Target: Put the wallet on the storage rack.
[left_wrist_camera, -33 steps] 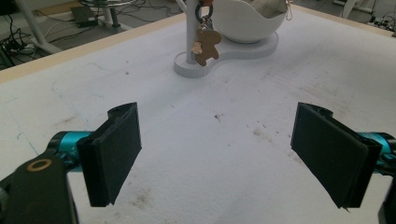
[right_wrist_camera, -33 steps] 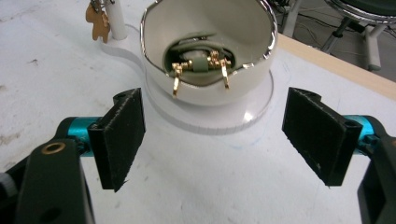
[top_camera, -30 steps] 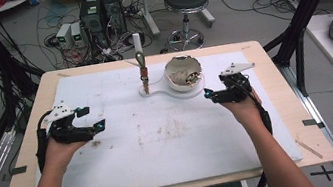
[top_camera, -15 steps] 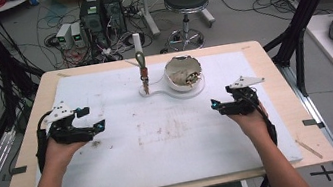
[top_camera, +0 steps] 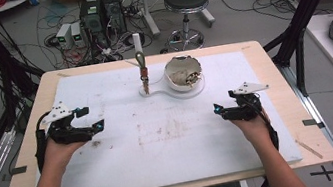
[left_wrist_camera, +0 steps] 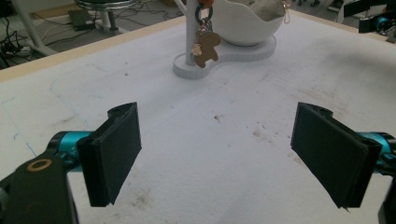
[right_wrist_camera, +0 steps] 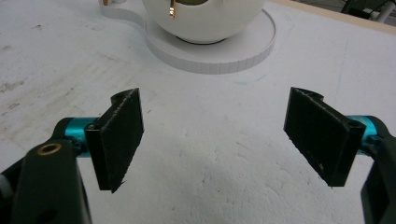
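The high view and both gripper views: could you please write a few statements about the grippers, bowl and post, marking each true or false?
1. The left gripper is open and holds nothing. True.
2. The right gripper is shut on the bowl. False: it is open, apart from it.
3. A gingerbread-man charm hangs on the post. True.
4. The bowl lies on the floor. False: it stands on the white base.

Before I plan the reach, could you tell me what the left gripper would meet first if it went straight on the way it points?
Probably the white stand with the hanging gingerbread charm; the left gripper is open, and only bare foam lies between.
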`<state>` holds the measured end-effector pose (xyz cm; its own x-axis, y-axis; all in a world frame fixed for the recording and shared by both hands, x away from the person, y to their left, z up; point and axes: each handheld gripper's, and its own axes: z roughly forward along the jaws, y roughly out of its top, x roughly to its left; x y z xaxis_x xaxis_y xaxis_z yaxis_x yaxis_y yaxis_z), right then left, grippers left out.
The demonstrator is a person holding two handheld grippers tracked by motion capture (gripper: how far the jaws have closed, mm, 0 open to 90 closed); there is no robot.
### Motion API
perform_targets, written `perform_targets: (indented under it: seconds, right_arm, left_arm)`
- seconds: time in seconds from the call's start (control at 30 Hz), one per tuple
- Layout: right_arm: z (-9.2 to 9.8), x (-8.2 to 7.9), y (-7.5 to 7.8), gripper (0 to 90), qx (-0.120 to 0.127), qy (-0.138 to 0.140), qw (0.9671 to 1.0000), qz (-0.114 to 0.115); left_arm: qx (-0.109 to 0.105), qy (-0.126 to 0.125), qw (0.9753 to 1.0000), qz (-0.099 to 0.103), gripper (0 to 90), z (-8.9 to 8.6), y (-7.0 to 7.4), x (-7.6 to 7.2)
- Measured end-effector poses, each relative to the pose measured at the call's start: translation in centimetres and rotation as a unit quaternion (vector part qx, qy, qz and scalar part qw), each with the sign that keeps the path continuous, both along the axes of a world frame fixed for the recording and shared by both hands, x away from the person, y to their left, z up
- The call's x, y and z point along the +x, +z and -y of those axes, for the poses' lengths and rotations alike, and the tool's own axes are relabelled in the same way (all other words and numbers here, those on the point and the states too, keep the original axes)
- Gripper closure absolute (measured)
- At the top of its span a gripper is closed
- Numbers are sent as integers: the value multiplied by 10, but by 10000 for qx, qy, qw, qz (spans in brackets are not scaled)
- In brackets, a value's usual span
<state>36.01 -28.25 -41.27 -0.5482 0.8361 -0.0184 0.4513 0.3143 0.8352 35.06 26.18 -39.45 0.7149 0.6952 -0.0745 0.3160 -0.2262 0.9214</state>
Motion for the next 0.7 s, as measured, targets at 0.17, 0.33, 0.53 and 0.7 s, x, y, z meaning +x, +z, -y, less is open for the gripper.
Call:
perform_targets:
  seconds: [0.17,0.33,0.53,0.7]
  right_arm:
    - [1,2,-3,195,58,14,10000,-40]
    - [2,3,-3,195,101,24,9999,-39]
    - [3,3,-3,195,83,-32,9999,-50]
    - [3,1,-2,195,57,-62,10000,-24]
  left_arm:
    - [-67,72,9999,-24,161,-6,-4,0]
    - [-68,107,9999,-2,161,-7,-4,-1]
    - [-39,73,10000,-9,161,-6,-5,-1]
    - [-18,46,10000,-30,161,-5,-6,-1]
